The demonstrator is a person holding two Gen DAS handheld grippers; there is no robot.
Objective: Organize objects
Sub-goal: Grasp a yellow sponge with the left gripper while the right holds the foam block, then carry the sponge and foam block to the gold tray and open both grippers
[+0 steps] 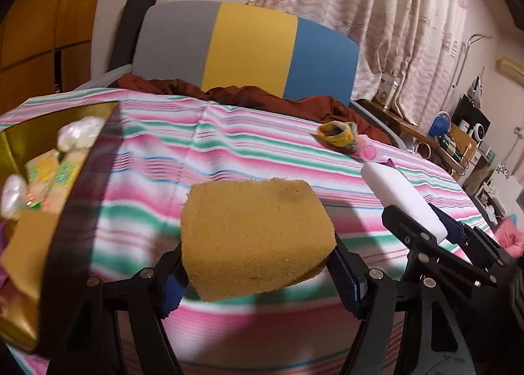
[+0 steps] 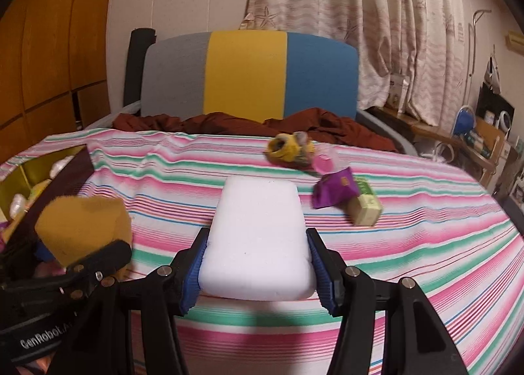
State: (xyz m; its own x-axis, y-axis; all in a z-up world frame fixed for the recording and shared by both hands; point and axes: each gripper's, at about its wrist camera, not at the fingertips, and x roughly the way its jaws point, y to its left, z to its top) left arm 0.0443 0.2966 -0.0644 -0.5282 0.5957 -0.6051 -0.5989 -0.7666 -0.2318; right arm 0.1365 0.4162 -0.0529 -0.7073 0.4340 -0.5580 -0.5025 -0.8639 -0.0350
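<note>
My left gripper [image 1: 258, 280] is shut on a yellow-brown sponge [image 1: 255, 234] and holds it above the striped cloth [image 1: 229, 152], just right of a gold-lined box [image 1: 29, 136]. My right gripper [image 2: 258, 273] is shut on a white sponge [image 2: 258, 237], also above the cloth. The white sponge also shows in the left wrist view [image 1: 402, 198], to the right; the yellow-brown sponge shows in the right wrist view [image 2: 82, 227], at left. A yellow roll [image 2: 288, 147], a pink lid [image 2: 322, 163], a purple packet [image 2: 334, 191] and a pale green box [image 2: 365, 204] lie on the cloth ahead.
The gold-lined box holds wrapped packets [image 1: 78, 132] and small yellow-green boxes [image 1: 49, 172]. A brown blanket [image 2: 311, 126] and a grey, yellow and blue chair back [image 2: 245, 73] stand behind the cloth. A cluttered desk [image 2: 475, 142] is at right.
</note>
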